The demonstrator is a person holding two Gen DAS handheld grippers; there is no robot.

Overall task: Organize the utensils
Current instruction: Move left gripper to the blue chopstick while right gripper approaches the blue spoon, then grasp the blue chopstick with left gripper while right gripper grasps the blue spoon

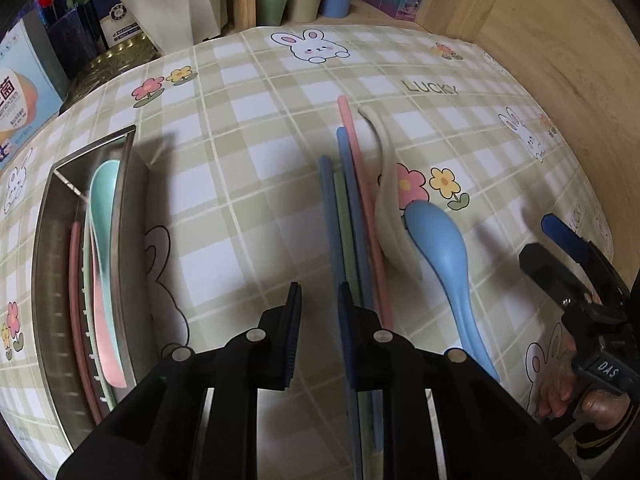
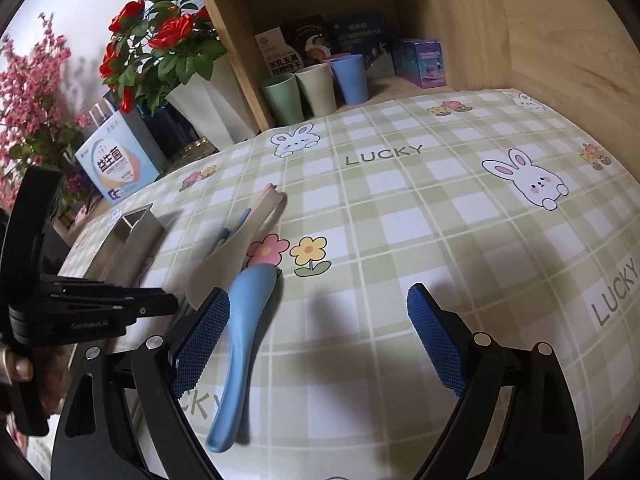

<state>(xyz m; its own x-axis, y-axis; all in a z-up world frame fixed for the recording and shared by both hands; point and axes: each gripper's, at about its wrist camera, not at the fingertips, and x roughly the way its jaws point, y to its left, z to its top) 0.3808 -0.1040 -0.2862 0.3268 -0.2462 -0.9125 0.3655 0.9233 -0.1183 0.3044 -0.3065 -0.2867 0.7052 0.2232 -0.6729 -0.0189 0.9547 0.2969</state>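
Bench: your bench wears a green-and-white plaid cloth printed with rabbits, flowers and the word LUCKY.
Room: past the cloth's far edge, at 12 o'clock, a wooden shelf holds three cups, green, cream and blue, with printed boxes behind them. At 10 o'clock stand red flowers in a white vase, pink blossoms and a light-blue box.
Chopsticks: a bundle of loose chopsticks, blue, green and pink, lies on the cloth running from 6 toward 12 o'clock in your left wrist view.
Spoons: a blue spoon lies bowl-down just right of the bundle, its handle toward you. A cream spoon lies between it and the chopsticks, touching the blue bowl.
Tray: a steel tray sits at 9 o'clock of the bundle, well apart from it. It already holds a mint spoon, a pink spoon and a pink chopstick.
Left gripper: your left gripper points steeply down, its jaws narrowed with a small gap and nothing between them. Its right finger sits over the near end of the chopsticks; you cannot tell whether it touches them.
Right gripper: your right gripper is spread wide above the cloth, empty. The blue spoon's handle lies just inside its left finger.
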